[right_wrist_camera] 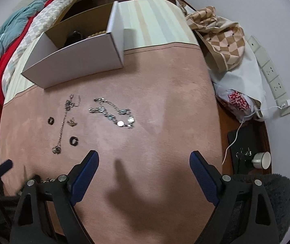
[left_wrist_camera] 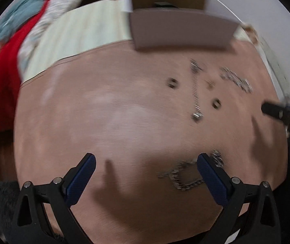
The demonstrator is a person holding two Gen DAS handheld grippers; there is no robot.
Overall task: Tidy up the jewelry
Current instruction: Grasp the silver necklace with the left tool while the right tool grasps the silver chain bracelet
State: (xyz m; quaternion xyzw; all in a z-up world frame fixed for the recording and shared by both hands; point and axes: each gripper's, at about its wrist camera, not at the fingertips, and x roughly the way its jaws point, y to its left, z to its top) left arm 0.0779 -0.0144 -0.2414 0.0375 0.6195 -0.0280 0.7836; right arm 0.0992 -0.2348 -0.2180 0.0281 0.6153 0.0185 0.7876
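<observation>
Left gripper [left_wrist_camera: 146,163] low over the pink surface [left_wrist_camera: 114,122], fingers wide and empty, view motion-blurred; a silver chain [left_wrist_camera: 182,180] lies just inside and touching the tip of its right-hand finger, bunched in a loose loop, so the left gripper is clearly nearer and would need a small shift to the right to centre it. Right gripper [right_wrist_camera: 145,161] also wide and empty, over bare surface. Farther out: two dark rings [right_wrist_camera: 74,141], a thin pendant chain [right_wrist_camera: 62,126] running near-to-far, a beaded bracelet [right_wrist_camera: 114,113], then the open white box [right_wrist_camera: 79,61], the likely destination.
</observation>
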